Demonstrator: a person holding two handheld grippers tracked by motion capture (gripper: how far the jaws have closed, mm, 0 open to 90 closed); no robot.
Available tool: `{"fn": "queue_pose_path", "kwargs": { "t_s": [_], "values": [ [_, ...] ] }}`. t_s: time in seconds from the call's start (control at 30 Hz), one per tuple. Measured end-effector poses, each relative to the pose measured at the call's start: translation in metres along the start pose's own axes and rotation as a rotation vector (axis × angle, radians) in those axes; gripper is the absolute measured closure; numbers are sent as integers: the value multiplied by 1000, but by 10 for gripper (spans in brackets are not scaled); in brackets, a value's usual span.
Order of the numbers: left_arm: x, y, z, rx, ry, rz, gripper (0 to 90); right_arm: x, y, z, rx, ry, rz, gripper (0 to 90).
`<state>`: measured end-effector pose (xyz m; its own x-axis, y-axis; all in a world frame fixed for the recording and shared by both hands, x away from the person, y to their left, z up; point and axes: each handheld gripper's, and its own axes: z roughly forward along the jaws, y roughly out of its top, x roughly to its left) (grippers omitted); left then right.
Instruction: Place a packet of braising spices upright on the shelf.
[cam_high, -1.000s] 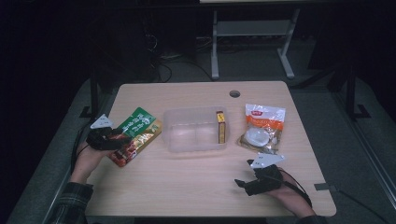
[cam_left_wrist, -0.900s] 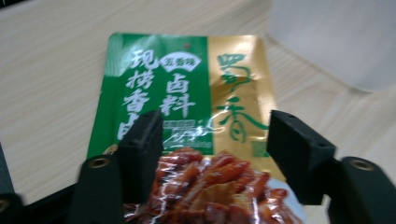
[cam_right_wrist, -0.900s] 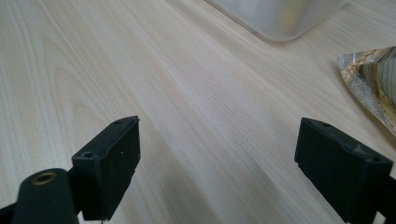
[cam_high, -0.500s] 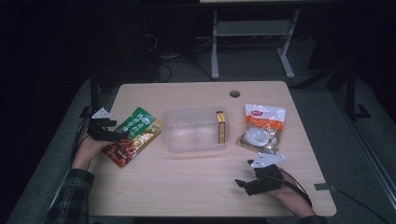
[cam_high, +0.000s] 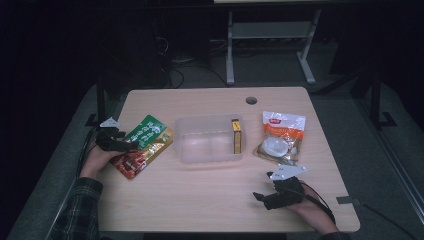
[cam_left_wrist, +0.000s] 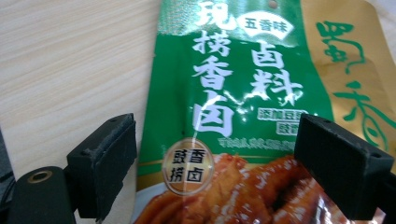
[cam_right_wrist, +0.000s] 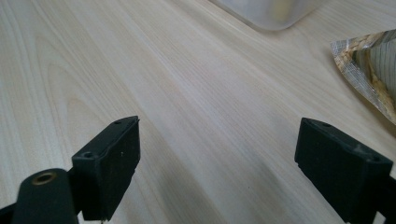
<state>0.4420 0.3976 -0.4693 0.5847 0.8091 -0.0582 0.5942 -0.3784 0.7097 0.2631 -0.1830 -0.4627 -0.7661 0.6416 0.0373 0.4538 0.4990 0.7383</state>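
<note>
at the far left of the high view the left gripper (cam_high: 120, 144) sits at the near-left edge of the green and gold snack packet (cam_high: 144, 151), which lies flat on the table (cam_high: 200, 210) just left of the clear plastic tub (cam_high: 210, 141). its jaws have just been opening and now stand wide; in the left gripper view the packet (cam_left_wrist: 233, 107) lies between and under them, but neither pad presses on it. my reading is that the hand has lined up for a pick and the squeeze has not yet come. against the picture a second ago the hand has slid further back and to the left along the packet, and the packet itself has not shifted. inside the tub a small yellow box (cam_high: 236, 142) stands against its right wall. further right lies the orange and white bag (cam_high: 280, 137), well apart from the tub. at the near right the right gripper (cam_high: 260, 199) rests low on the table, jaws wide and empty over bare wood (cam_right_wrist: 196, 116), in the same place as before
</note>
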Motion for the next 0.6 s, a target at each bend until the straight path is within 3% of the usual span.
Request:
{"fn": "queue_pose_path", "kwargs": {
  "t_s": [0.1,0.33,0.4,0.6],
  "values": [
    [3,-2,1,-4,-11,-20,108,0,-1,-1,0,-2,6,138],
    [2,-6,1,-26,-7,-10,119,0,-1,-2,1,-2,7,138],
    [1,-7,-1,-26,-26,6,131,0,-1,-2,0,-1,4,138],
    [3,-9,-6,-25,-14,15,239,1,-1,-1,5,4,1,138]
  ]
}}
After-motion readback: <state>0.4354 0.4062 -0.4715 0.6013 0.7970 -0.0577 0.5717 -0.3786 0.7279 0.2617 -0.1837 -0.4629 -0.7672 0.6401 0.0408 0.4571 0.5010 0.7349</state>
